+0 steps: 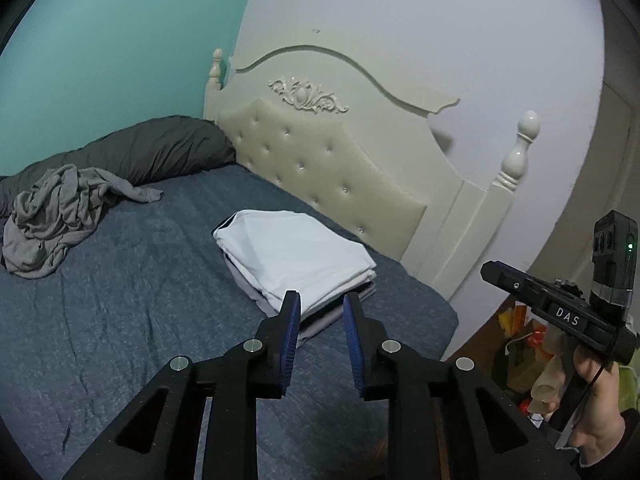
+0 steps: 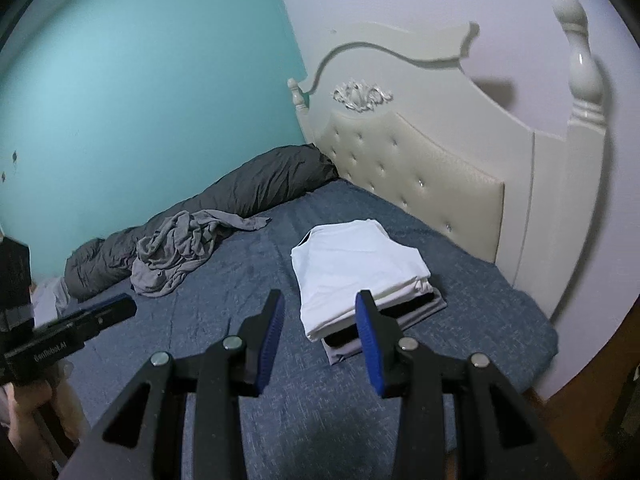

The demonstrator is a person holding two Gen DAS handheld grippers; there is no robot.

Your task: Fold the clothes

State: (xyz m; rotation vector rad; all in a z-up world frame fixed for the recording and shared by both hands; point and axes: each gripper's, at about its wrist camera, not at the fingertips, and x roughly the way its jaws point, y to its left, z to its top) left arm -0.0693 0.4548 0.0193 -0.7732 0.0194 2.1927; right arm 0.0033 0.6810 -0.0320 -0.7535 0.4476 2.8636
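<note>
A stack of folded clothes (image 1: pixel 296 256) (image 2: pixel 360 276), white on top with grey and dark pieces beneath, lies on the blue bed cover near the headboard. A crumpled grey garment (image 1: pixel 56 216) (image 2: pixel 180 248) lies farther left by the dark bolster. My left gripper (image 1: pixel 320 300) hovers above the bed short of the stack, its blue pads apart with nothing between them. My right gripper (image 2: pixel 320 300) also hangs in the air before the stack, jaws apart and empty. Each gripper's body shows in the other's view, held by a hand (image 1: pixel 592 412).
The blue bed cover (image 1: pixel 120 320) (image 2: pixel 280 400) spreads flat in front. A cream tufted headboard (image 1: pixel 328 160) (image 2: pixel 420 168) with corner posts stands behind the stack. A dark grey bolster (image 1: pixel 140 152) (image 2: pixel 240 200) lies along the teal wall. Coloured clutter (image 1: pixel 520 344) sits on the floor beside the bed.
</note>
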